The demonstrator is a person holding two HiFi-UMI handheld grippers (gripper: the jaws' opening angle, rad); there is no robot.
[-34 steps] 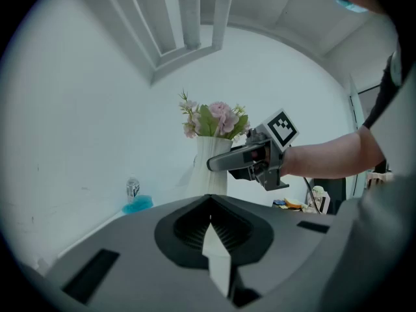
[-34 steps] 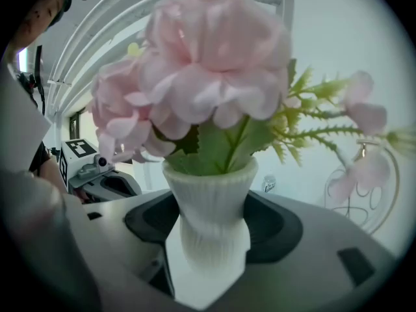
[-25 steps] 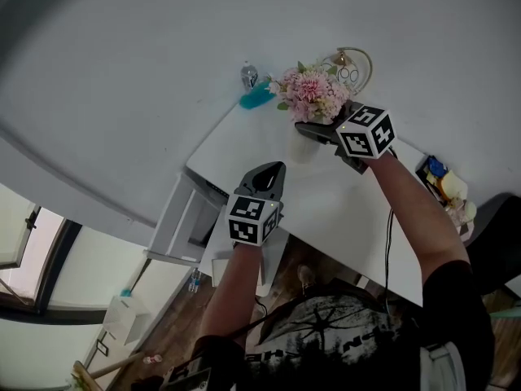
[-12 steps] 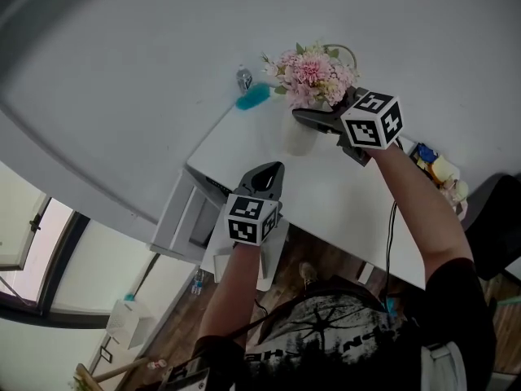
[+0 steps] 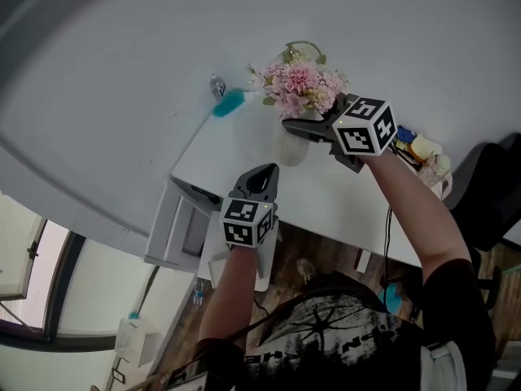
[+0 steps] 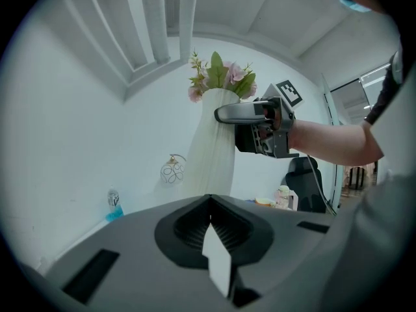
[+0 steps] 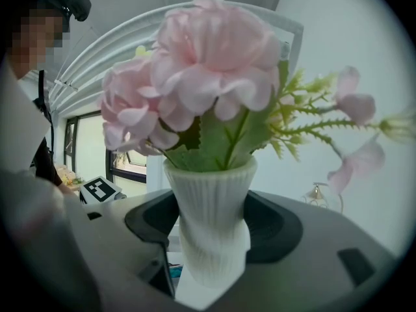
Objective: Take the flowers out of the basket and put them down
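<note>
Pink flowers (image 5: 297, 88) stand in a white ribbed vase (image 5: 289, 147) over the white table (image 5: 342, 206). My right gripper (image 5: 297, 127) is shut on the vase just below its rim. In the right gripper view the vase (image 7: 214, 233) sits between the jaws, with the blooms (image 7: 208, 64) filling the frame. A gold wire basket (image 5: 304, 47) stands behind the flowers, apart from them. Whether the vase's base touches the table is unclear. My left gripper (image 5: 259, 177) is shut and holds nothing, at the table's near edge. From there the vase (image 6: 218, 148) appears ahead.
A clear bottle of blue liquid (image 5: 229, 102) stands at the table's far left corner. Small items (image 5: 423, 149) crowd the right end, beside a dark chair (image 5: 488, 194). A white drawer unit (image 5: 183, 226) stands under the table's left edge.
The head view has swung, so everything sits further left. Against the bottle, the right gripper and vase have shifted slightly right. The left gripper has stayed put.
</note>
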